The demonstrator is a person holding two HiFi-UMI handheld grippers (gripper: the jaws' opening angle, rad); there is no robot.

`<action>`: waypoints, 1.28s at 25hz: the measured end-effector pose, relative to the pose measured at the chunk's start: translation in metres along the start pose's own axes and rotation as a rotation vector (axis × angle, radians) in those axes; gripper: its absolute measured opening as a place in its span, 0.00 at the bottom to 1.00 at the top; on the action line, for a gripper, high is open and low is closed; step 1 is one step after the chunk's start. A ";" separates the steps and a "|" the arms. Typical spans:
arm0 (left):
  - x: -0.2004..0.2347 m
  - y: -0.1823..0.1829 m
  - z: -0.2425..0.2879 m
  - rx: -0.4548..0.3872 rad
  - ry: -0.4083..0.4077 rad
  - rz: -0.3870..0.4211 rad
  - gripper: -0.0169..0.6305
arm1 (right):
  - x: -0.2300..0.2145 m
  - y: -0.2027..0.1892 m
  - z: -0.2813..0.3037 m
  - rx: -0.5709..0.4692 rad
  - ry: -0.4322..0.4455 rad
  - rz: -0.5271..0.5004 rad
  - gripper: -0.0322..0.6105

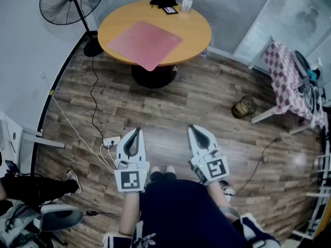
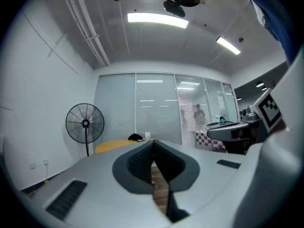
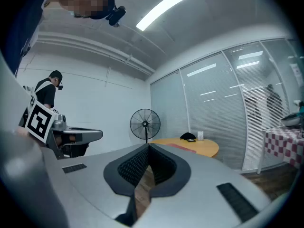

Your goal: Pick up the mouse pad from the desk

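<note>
A pink mouse pad (image 1: 145, 43) lies flat on a round yellow desk (image 1: 196, 32) at the far side of the room, one corner hanging over the near edge. The pad shows as a thin pink strip (image 3: 183, 147) in the right gripper view. In the left gripper view only the yellow desk (image 2: 111, 145) is seen. Both grippers are held level over the wooden floor, well short of the desk. My left gripper (image 1: 135, 130) is shut with nothing in it. My right gripper (image 1: 192, 128) is shut too, its tips meeting and empty.
A black standing fan (image 1: 72, 1) is left of the desk, its cable running across the floor to a power strip (image 1: 109, 141). A dark object (image 1: 163, 1) and a cup (image 1: 186, 5) sit at the desk's far edge. A checkered-cloth table (image 1: 289, 81) stands right.
</note>
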State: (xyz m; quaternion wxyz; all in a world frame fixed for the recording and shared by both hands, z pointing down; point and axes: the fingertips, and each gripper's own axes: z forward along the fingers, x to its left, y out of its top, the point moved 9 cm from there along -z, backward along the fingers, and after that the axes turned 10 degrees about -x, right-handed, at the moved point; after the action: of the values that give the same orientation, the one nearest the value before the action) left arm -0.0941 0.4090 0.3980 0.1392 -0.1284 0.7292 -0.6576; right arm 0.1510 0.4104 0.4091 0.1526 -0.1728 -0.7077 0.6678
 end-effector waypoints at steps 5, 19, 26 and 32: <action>-0.006 0.001 -0.003 -0.002 0.003 -0.005 0.03 | -0.002 -0.005 -0.008 -0.024 0.031 -0.007 0.05; -0.031 0.008 -0.003 -0.041 0.021 0.012 0.03 | -0.014 -0.001 -0.021 -0.047 0.087 0.035 0.05; -0.036 0.002 -0.002 -0.042 0.001 -0.051 0.03 | -0.023 0.000 -0.025 -0.078 0.068 0.022 0.05; -0.016 -0.006 0.017 -0.051 -0.001 -0.055 0.03 | -0.030 -0.007 -0.002 -0.029 0.062 0.020 0.05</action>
State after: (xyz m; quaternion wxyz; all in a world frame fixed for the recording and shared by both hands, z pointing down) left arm -0.0732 0.3983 0.4030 0.1182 -0.1522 0.7419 -0.6422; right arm 0.1781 0.3983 0.4167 0.1653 -0.2030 -0.7103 0.6534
